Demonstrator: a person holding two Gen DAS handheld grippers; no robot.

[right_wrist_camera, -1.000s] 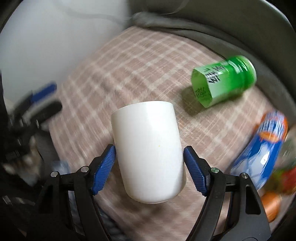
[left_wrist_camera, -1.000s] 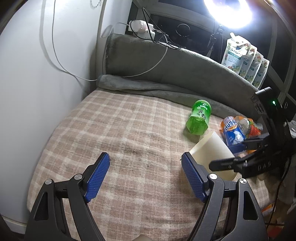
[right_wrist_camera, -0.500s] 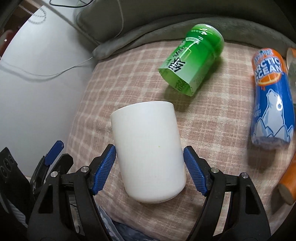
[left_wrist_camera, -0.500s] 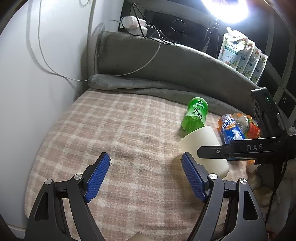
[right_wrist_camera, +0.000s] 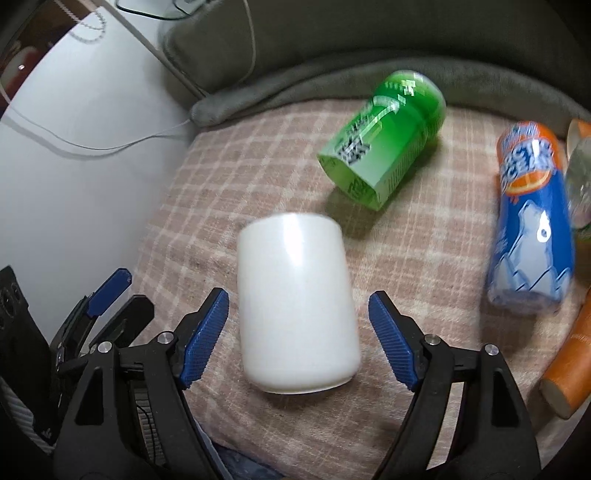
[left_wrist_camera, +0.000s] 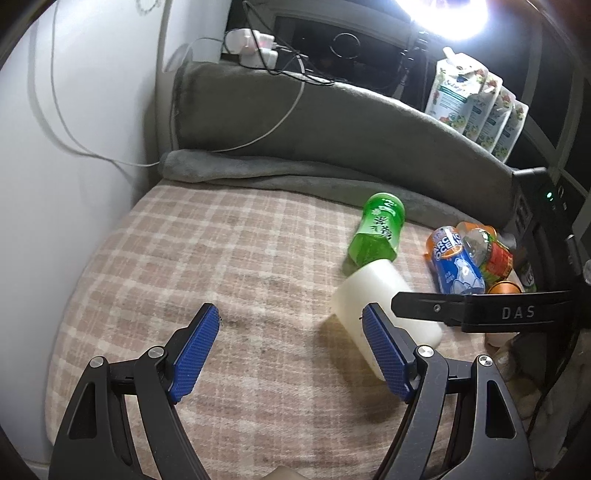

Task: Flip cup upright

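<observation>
Right wrist: spread fingers (right_wrist_camera: 391, 334) flanking white cup (right_wrist_camera: 295, 314); blue "ARCTIC OCEAN" bottle (right_wrist_camera: 532, 225) nearby.

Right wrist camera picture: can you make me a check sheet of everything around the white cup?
Surface: checked blanket, soft.
Job's things: white cup lies on its side, not upright yet.
Clutter: green bottle, blue can and orange container, all lying down near the cup.
Claws: right claw open, one finger on each side of the cup, gaps showing; left claw open, holding nothing.
Cables: white cable hangs across the grey cushion from a power strip.
Surroundings: white wall, ring light, pouches.
</observation>
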